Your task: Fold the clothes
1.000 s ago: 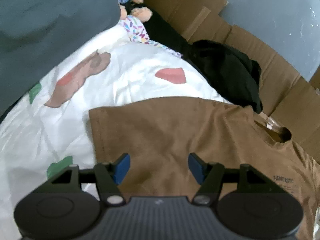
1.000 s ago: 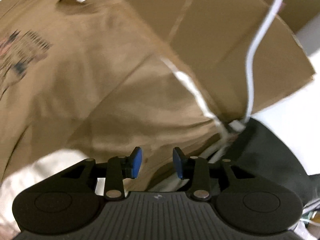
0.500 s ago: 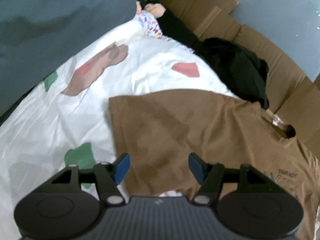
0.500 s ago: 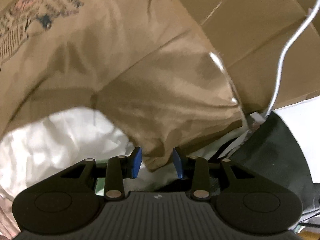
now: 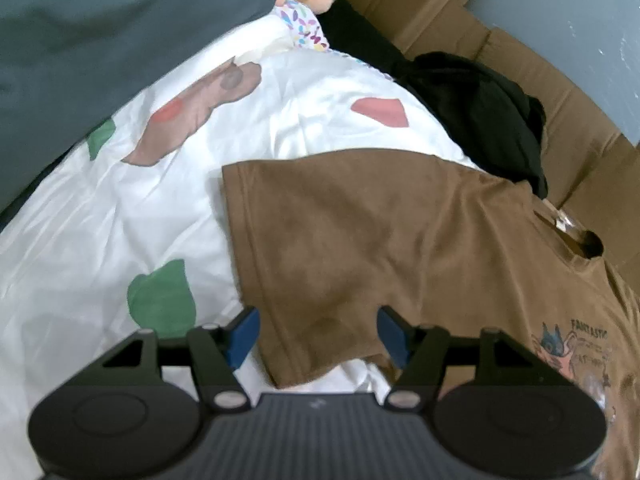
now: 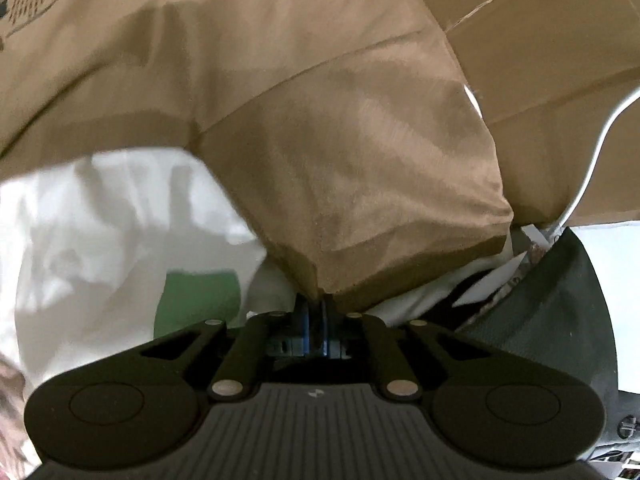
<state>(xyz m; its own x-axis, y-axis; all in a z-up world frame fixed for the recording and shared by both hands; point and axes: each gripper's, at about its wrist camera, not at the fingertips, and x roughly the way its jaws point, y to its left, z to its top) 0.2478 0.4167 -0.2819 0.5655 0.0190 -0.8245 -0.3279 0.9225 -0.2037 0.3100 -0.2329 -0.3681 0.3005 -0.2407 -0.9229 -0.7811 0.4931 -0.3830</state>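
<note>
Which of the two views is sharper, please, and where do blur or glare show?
Left wrist view: fairly sharp, the brown T-shirt only slightly soft, the white duvet bright but readable. Right wrist view: softer; the sleeve smeared, the duvet at left washed out, edges bent by the fisheye.

Left tool (image 5: 318,334) spread wide, right tool (image 6: 316,312) pinched closed on cloth

Left gripper (image 5: 318,330) spread wide, over brown T-shirt (image 5: 360,240) sleeve, white duvet (image 5: 120,220)
</note>
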